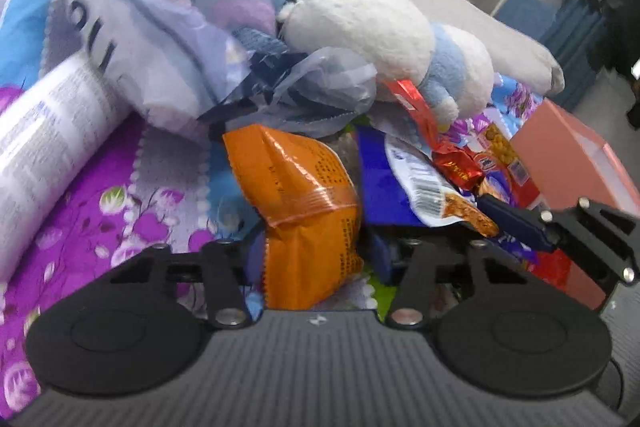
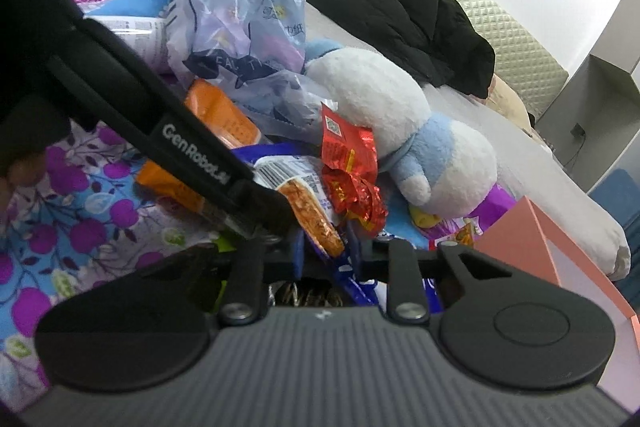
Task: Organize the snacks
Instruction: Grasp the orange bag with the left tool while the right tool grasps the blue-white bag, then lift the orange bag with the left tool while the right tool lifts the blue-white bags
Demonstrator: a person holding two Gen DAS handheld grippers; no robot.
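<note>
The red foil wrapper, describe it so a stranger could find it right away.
Find the white-and-blue plush toy on the bed. The red foil wrapper rests against its front, atop the snack pile. It alone is shiny, crinkled red; the neighbouring packet is orange.

Blurred white tube [image 1: 52,143], edge-cropped.

Before you lies a purple-and-blue floral bedsheet [image 1: 100,211]. On it sit a shiny orange foil snack packet with dark print [image 1: 304,195], a crinkled red foil wrapper with gold lettering [image 2: 350,175], a white-and-pale-blue plush toy [image 1: 384,39], a translucent bluish plastic bag with dark lettering [image 2: 244,15] and a salmon-pink cardboard box [image 1: 576,163].
</note>
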